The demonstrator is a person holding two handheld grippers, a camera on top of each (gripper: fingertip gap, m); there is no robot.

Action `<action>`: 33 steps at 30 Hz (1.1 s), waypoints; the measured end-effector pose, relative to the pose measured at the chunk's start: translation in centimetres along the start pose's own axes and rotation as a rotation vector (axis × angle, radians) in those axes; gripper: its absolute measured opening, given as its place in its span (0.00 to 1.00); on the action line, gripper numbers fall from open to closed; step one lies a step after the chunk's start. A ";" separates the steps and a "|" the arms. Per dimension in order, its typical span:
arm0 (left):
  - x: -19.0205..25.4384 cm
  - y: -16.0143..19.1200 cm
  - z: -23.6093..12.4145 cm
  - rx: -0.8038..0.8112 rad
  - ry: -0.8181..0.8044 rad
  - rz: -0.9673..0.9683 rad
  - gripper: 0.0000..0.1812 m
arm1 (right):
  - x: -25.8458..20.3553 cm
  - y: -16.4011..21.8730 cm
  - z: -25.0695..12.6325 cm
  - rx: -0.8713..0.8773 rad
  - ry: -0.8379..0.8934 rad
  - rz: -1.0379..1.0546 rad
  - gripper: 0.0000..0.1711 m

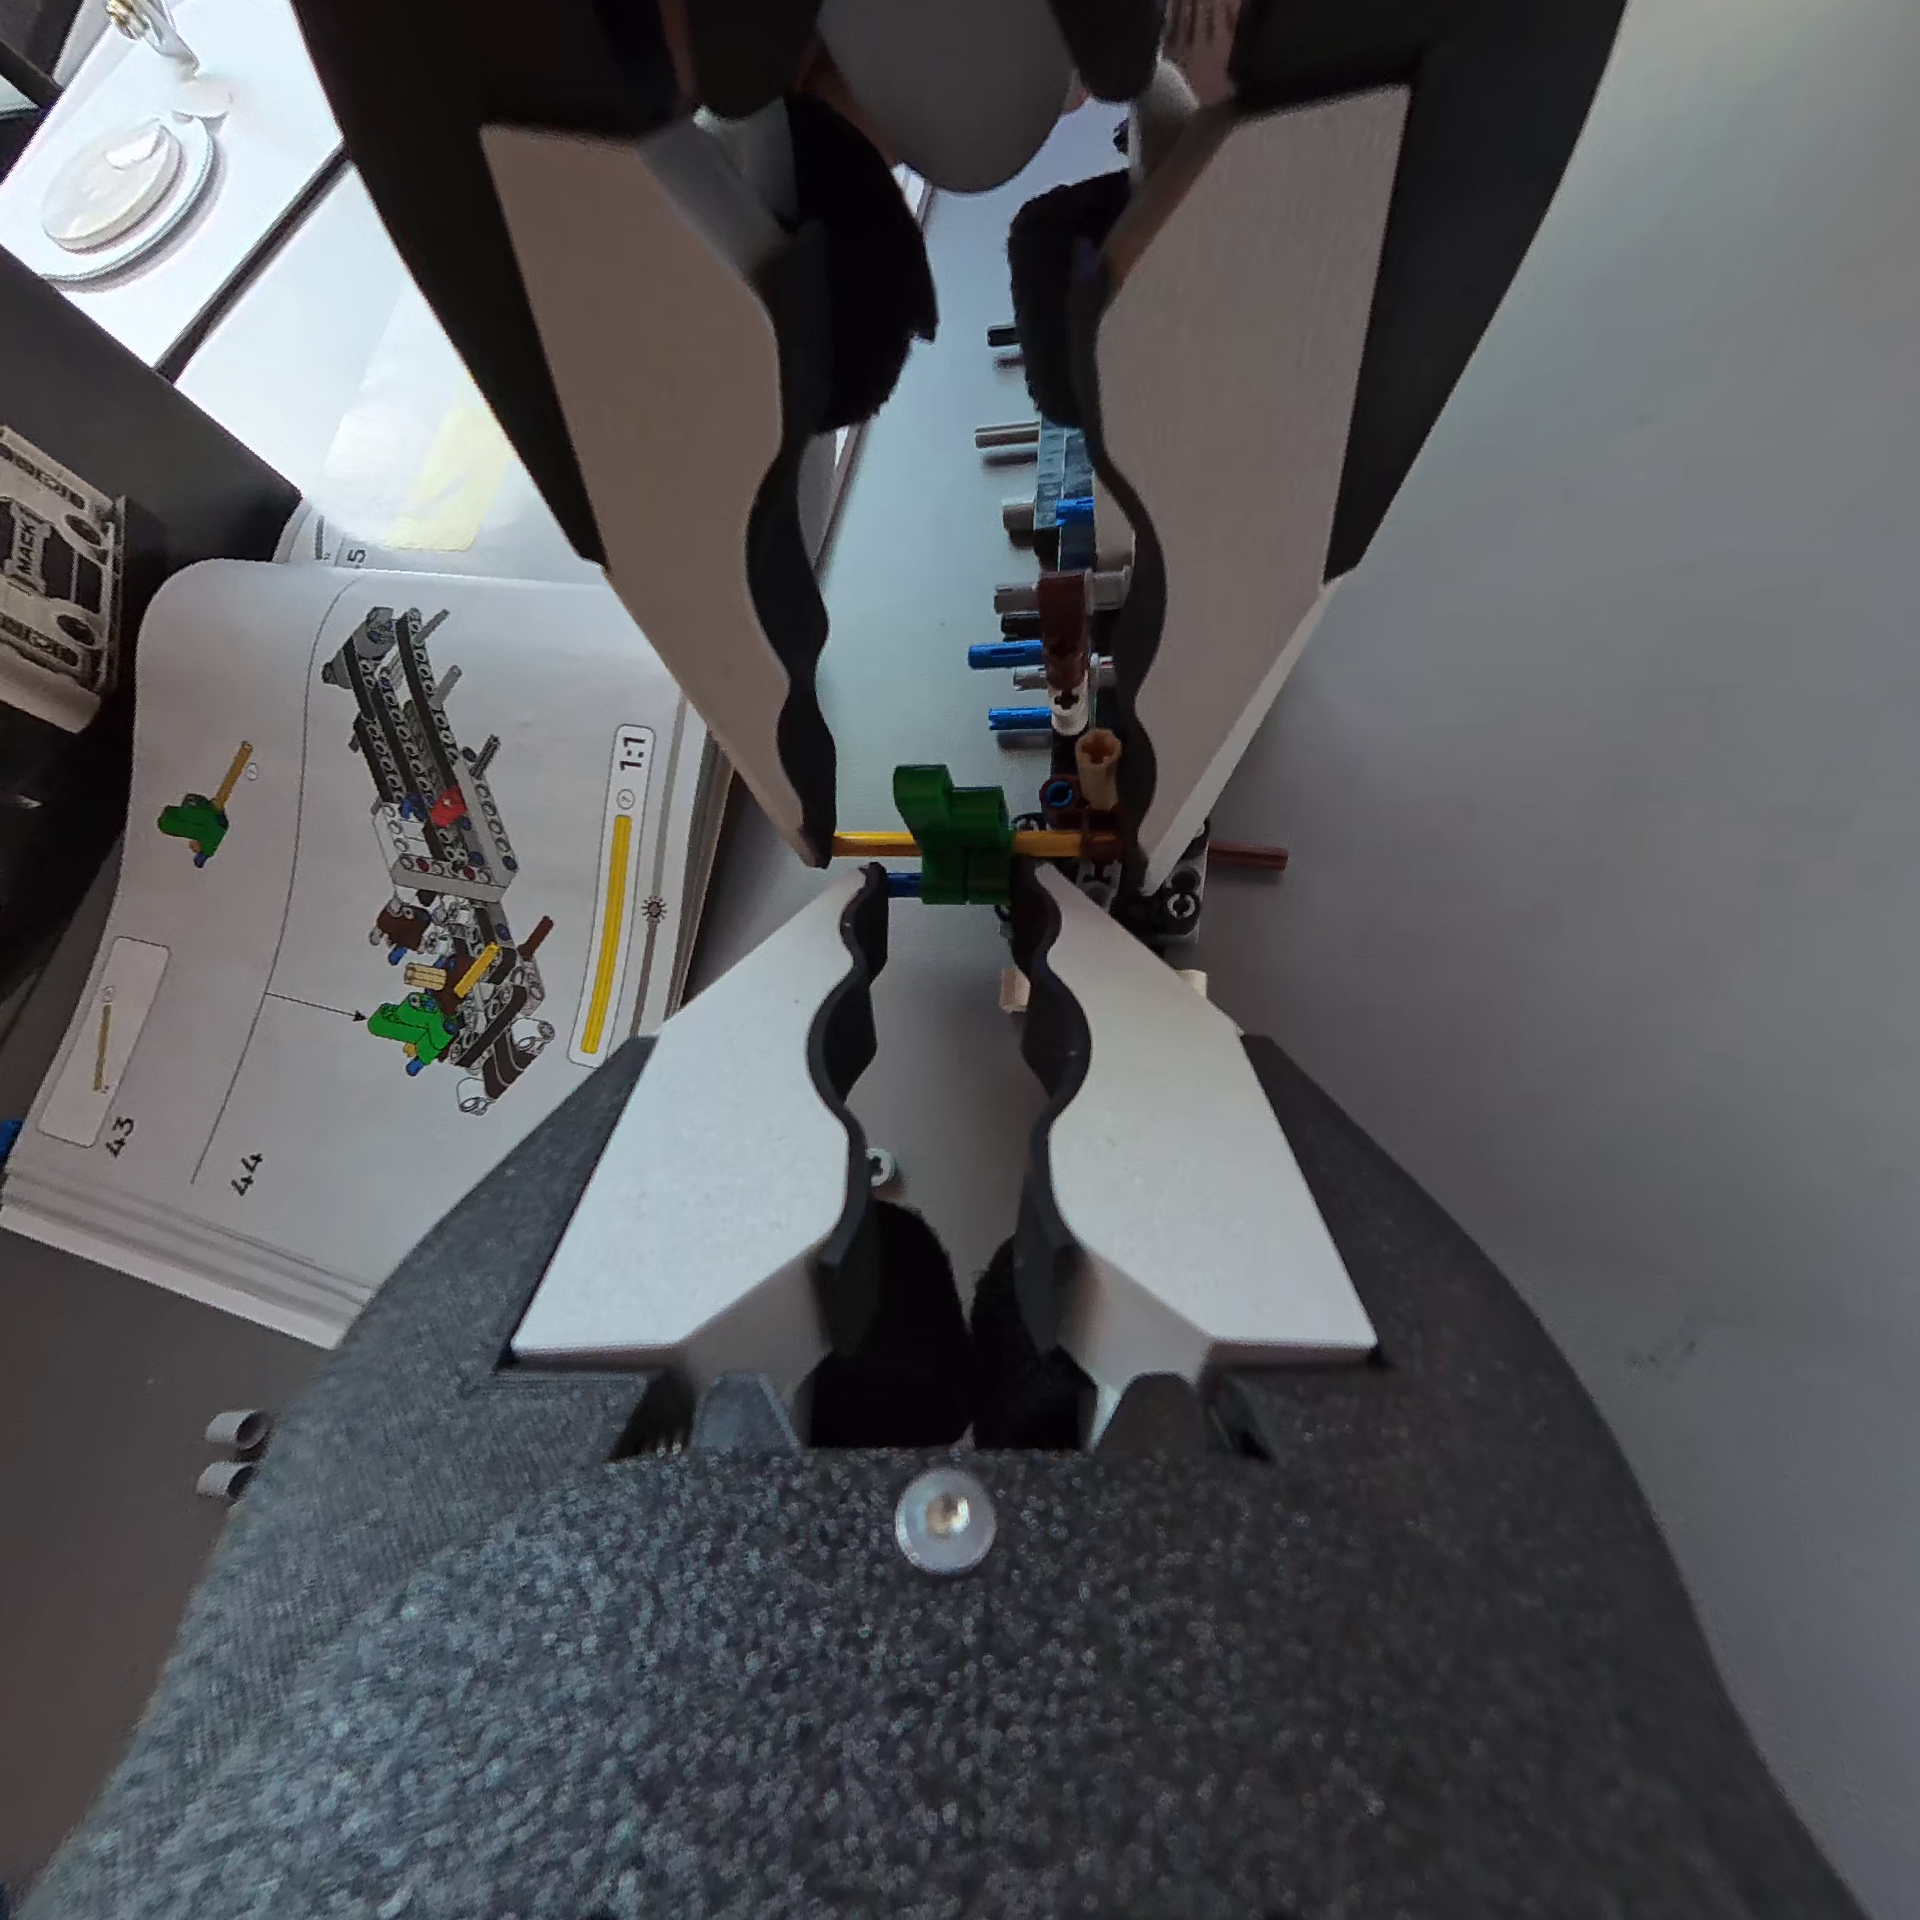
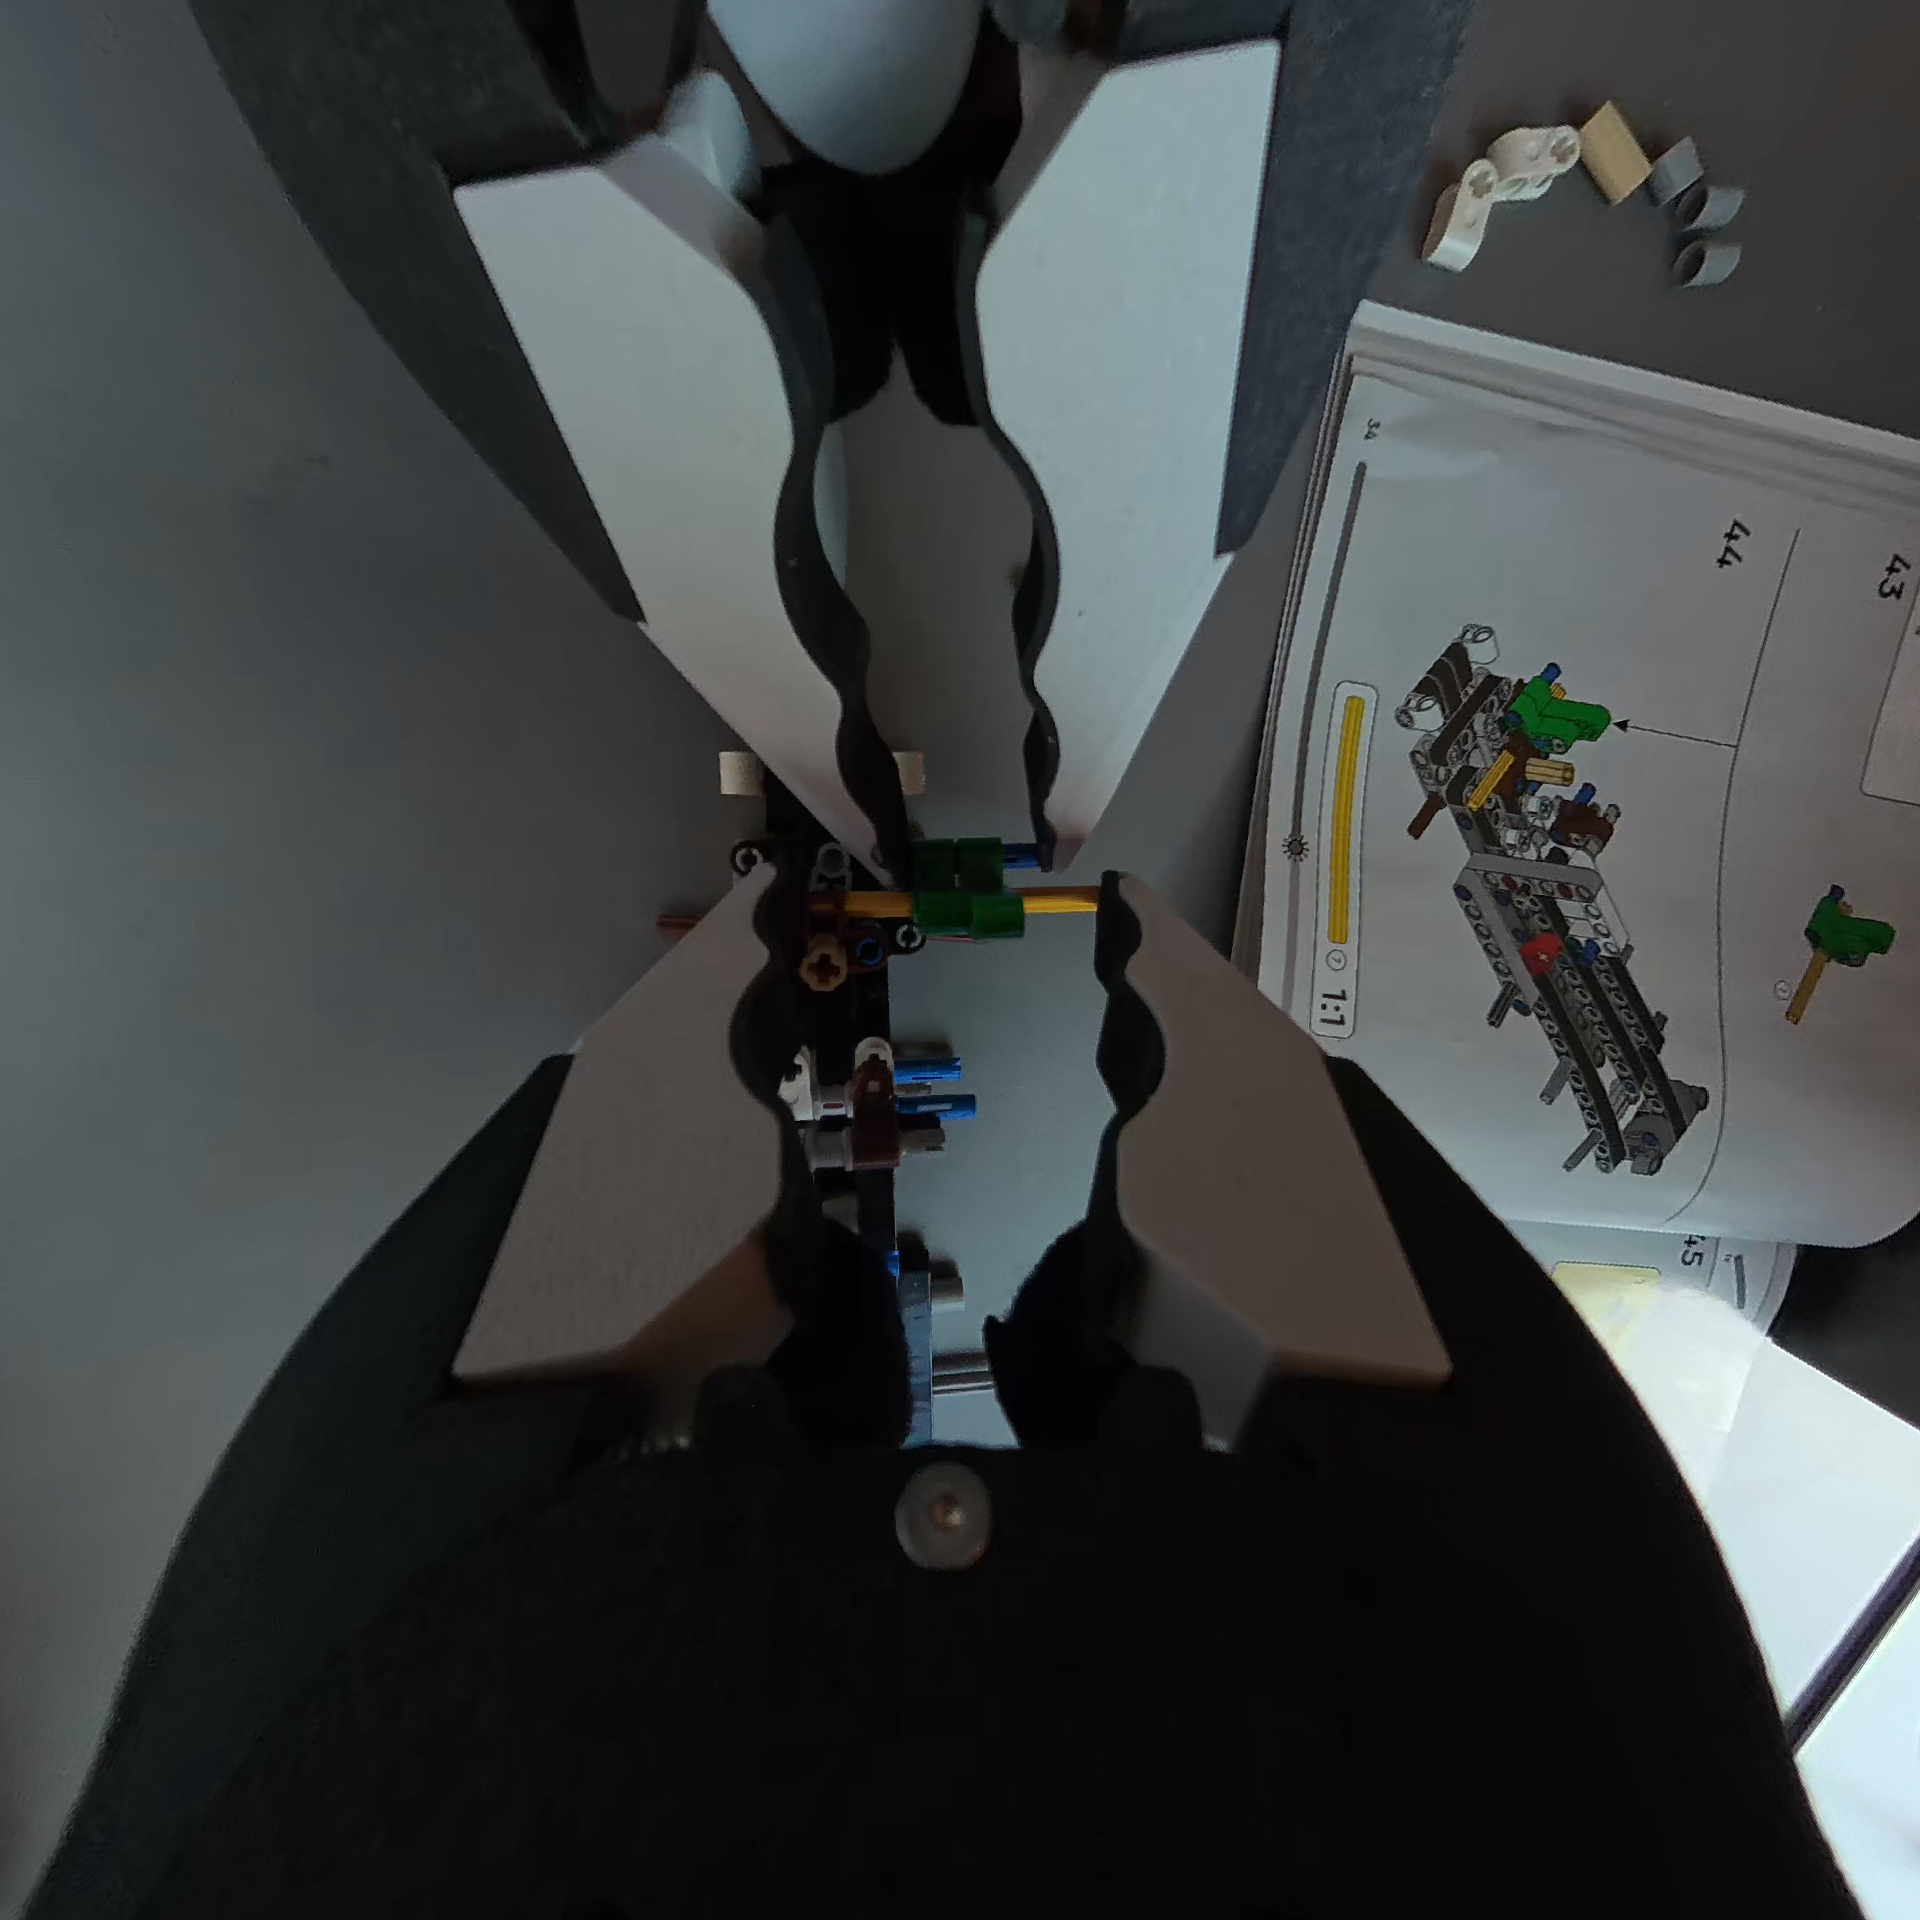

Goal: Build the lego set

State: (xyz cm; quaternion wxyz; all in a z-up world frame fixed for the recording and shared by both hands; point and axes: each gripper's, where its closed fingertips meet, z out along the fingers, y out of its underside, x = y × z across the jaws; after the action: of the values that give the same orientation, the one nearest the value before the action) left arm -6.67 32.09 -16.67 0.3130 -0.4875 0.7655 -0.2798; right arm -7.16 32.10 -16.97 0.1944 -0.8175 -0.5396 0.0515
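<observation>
A green piece (image 1: 951,831) sits on a yellow axle (image 1: 873,840) that runs into the end of the long dark truck chassis (image 1: 1070,644), which stands on edge on the grey table. My left gripper (image 1: 954,883) is shut on the green piece, one finger on its blue pin. My right gripper (image 1: 987,852) comes in from the opposite side. In the right wrist view the right gripper (image 2: 937,888) spans the yellow axle (image 2: 1060,899) and the chassis (image 2: 862,1122), one fingertip on the axle's free end and the other behind the chassis. The left gripper (image 2: 971,852) pinches the green piece (image 2: 956,914).
The open instruction booklet (image 1: 312,935) lies beside the build, also in the right wrist view (image 2: 1558,831). Loose white (image 2: 1507,177), tan (image 2: 1616,151) and grey pieces (image 2: 1704,208) lie beyond it. A brown axle (image 1: 1252,856) sticks out of the chassis's far side. Less than 4 cm separates the two grippers' tips.
</observation>
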 end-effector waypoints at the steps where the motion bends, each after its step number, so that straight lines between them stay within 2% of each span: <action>1: -0.1 0.0 0.0 -0.003 -0.004 0.002 0.12 | 0.1 0.0 0.0 -0.001 0.006 -0.003 0.32; 9: -0.3 0.0 0.0 -0.009 -0.011 0.006 0.12 | 0.2 -0.1 0.0 -0.004 0.035 -0.015 0.32; 25: 0.5 -0.3 -0.2 0.014 -0.003 0.058 0.12 | -0.5 -0.1 -0.3 0.060 -0.032 0.036 0.32; 27: 1.1 -0.8 -0.5 0.038 0.042 0.025 0.12 | -1.1 -0.2 -1.1 0.092 -0.040 0.067 0.32; 30: 2.1 -0.8 -0.3 -0.004 0.044 -0.007 0.12 | -1.2 0.5 -3.5 0.163 -0.017 0.190 0.44; 33: 3.1 -0.9 -0.2 -0.014 -0.003 -0.067 0.12 | -2.3 1.1 -7.1 0.347 0.004 0.366 0.37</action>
State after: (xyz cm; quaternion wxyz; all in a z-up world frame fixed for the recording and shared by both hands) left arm -7.35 28.95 -16.54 0.3010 -0.5156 0.7502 -0.2843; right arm -5.12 27.80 -11.15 0.3205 -0.8562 -0.3651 0.1761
